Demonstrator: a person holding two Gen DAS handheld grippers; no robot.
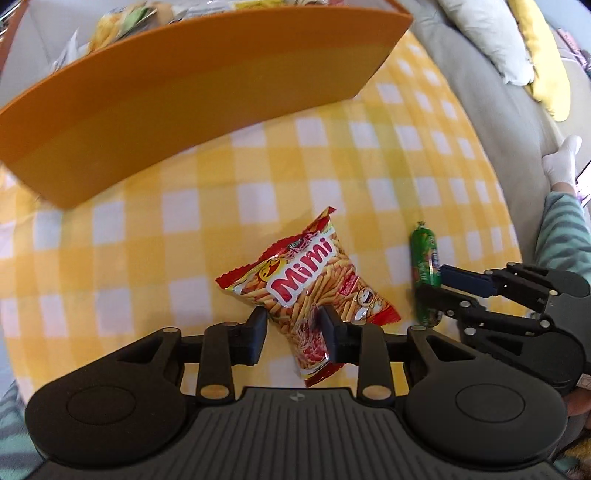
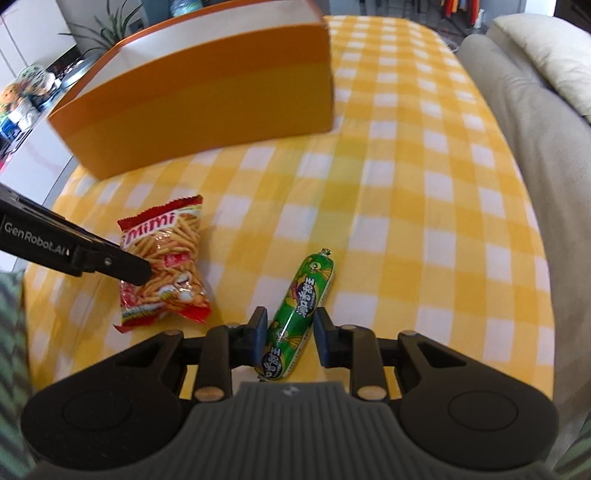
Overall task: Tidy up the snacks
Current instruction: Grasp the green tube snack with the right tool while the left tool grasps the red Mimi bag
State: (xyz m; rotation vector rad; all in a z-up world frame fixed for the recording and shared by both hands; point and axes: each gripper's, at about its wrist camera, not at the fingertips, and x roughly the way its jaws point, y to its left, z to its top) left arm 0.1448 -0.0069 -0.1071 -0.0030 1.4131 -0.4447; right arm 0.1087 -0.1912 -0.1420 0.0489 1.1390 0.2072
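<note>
Red and orange foil Mimi snack bag [image 1: 314, 284] lay flat on the yellow-and-white checked tablecloth [image 1: 369, 166] over the table, near edge, in front of the big orange rectangular box [image 1: 192, 92]. Left tool [image 1: 293, 328] straddled the bag's lower end, one pad at the bag's left edge, the other over its right side; fingers partly spread, contact not clear from either view. Green plastic-wrapped sausage stick [image 2: 295, 314] lay just right of the bag, apart from it, tilted diagonally on the cloth. Right tool [image 2: 290, 332] sat around the sausage's lower half, fingers drawn in close, left pad touching the wrapper, small gap visible at the right pad. Box held several other snack packets [image 1: 122, 22], blurred. Grey sofa [image 2: 535, 129] with pale cushions ran along the table's right side. Striped green sleeve [image 1: 565, 236] showed at the right edge of the left wrist view.
</note>
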